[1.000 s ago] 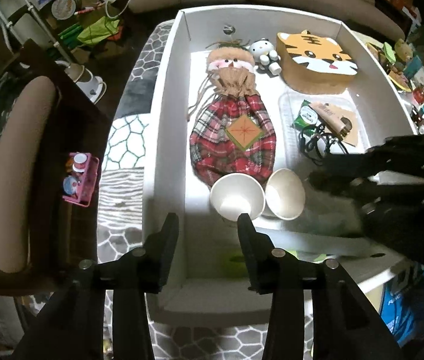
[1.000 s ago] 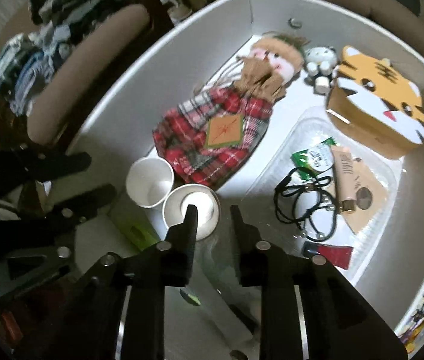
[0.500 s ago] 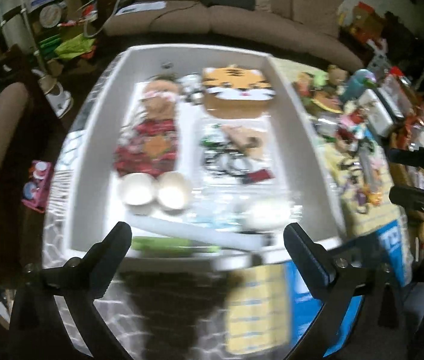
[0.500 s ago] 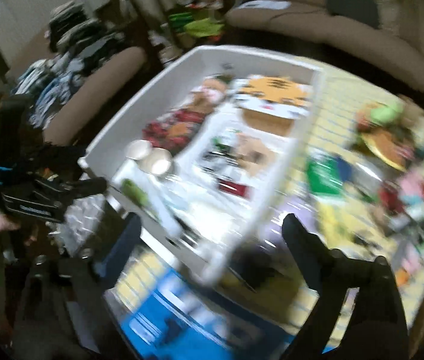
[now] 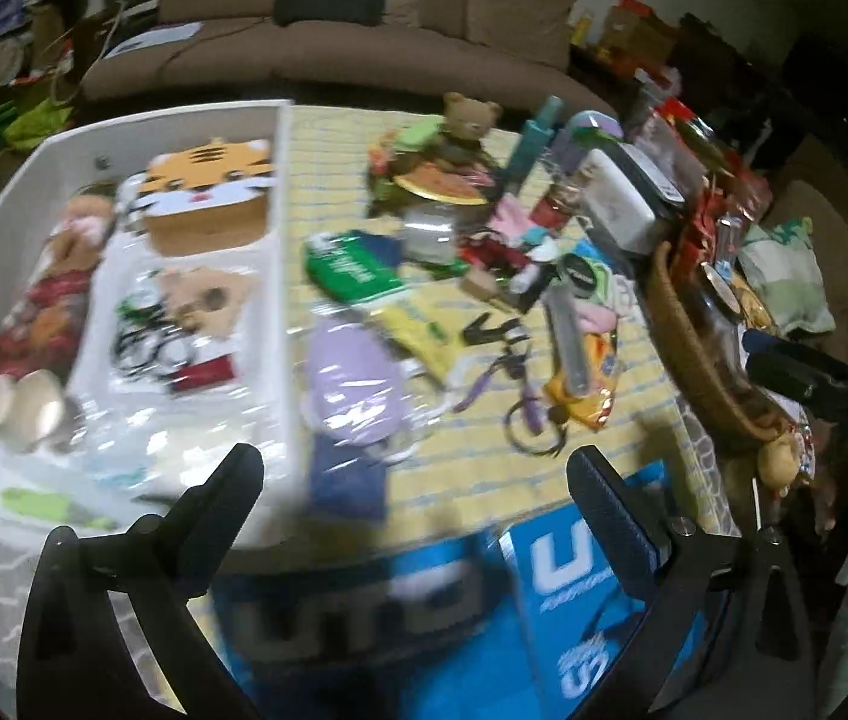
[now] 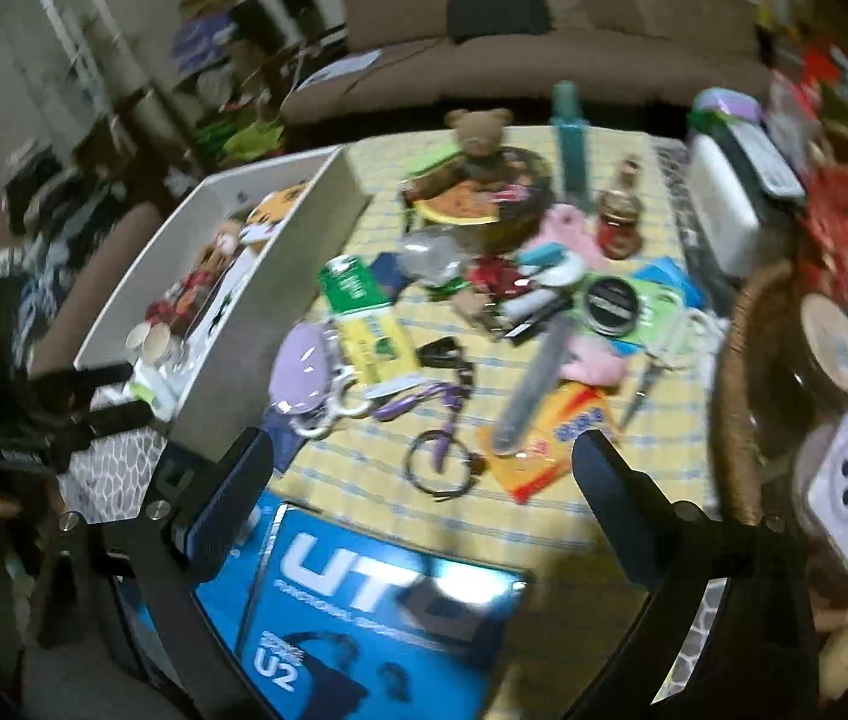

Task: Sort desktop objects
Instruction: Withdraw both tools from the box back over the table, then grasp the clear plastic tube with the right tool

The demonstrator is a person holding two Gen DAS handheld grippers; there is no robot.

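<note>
A white box [image 5: 283, 240] on the left holds a tiger-faced box [image 5: 208, 192], a plaid doll, two paper cups [image 5: 16, 405] and clear bags. Right of it, loose items cover a yellow mat: a purple pouch [image 5: 352, 384], a green packet [image 5: 352, 270], an orange snack packet [image 5: 586, 378] and a purple lanyard with a ring [image 6: 442, 438]. My left gripper [image 5: 415, 459] hangs open and empty over the mat's near edge, beside the box's right wall. My right gripper [image 6: 422, 444] is above the lanyard, its jaws opening with nothing between them.
A blue printed box [image 6: 376, 594] lies at the near edge under both grippers. A wicker basket [image 6: 736, 360] full of jars and packets stands on the right, a teddy bear [image 6: 478, 132] at the back. A brown sofa runs behind the table.
Both grippers were nearly shut inside the white box; both have opened wide, pulled back and swung right, over the cluttered yellow mat. The pictures are blurred from the move.
</note>
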